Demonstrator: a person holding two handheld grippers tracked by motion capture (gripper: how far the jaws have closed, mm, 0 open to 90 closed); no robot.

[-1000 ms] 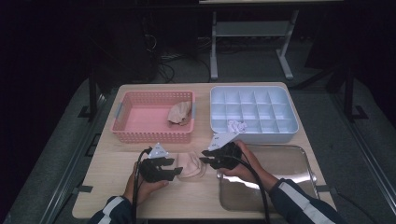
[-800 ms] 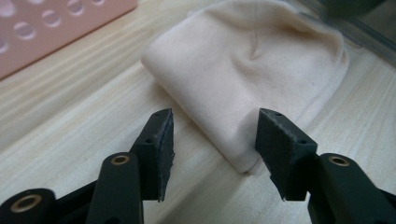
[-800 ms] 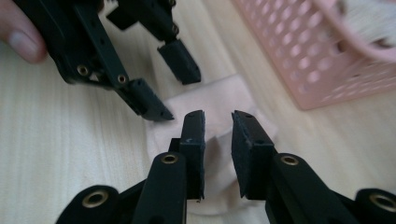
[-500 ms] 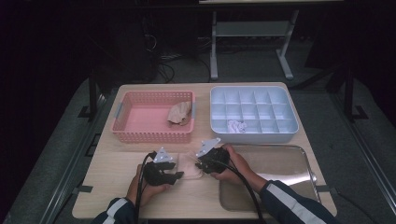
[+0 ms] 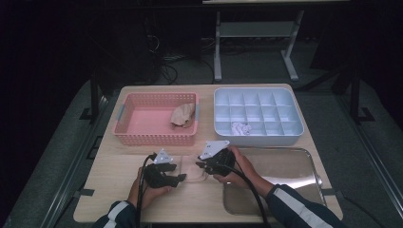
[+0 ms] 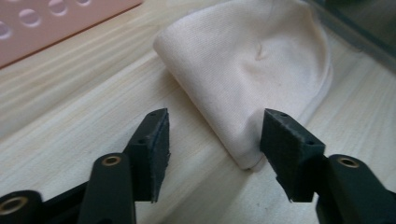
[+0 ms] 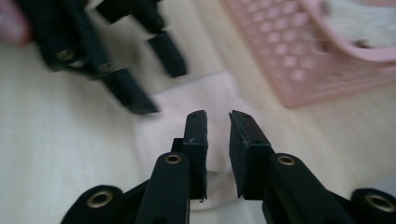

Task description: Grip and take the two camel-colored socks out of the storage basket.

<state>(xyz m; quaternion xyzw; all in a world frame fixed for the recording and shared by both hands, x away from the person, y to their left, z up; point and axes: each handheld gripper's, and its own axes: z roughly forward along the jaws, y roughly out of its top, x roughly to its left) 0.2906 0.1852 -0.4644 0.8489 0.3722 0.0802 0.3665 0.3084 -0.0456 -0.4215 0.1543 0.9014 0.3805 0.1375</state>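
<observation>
A folded cream cloth [image 5: 191,168] lies on the wooden table between my two grippers. In the left gripper view the cloth [image 6: 252,70] spreads ahead, and its near corner sits just inside the right jaw. The left gripper [image 6: 215,140] [image 5: 183,178] is open wide; its jaws have just been opening and no pad presses the cloth. The right gripper [image 7: 217,123] [image 5: 199,166] hovers over the cloth [image 7: 187,100]; its jaws have just been closing to a narrow gap with nothing pinched. The left gripper [image 7: 140,70] faces it across the cloth.
A pink basket [image 5: 126,121] at the back left holds a tan crumpled cloth [image 5: 183,114]. A pale blue divided tray [image 5: 259,138] at the back right has a white crumpled piece [image 5: 241,128] in one cell. A metal tray [image 5: 294,166] lies front right, under the right forearm.
The right gripper has shifted a little left and toward the near edge, closer to the cloth. The left hand has stayed about where it was.
</observation>
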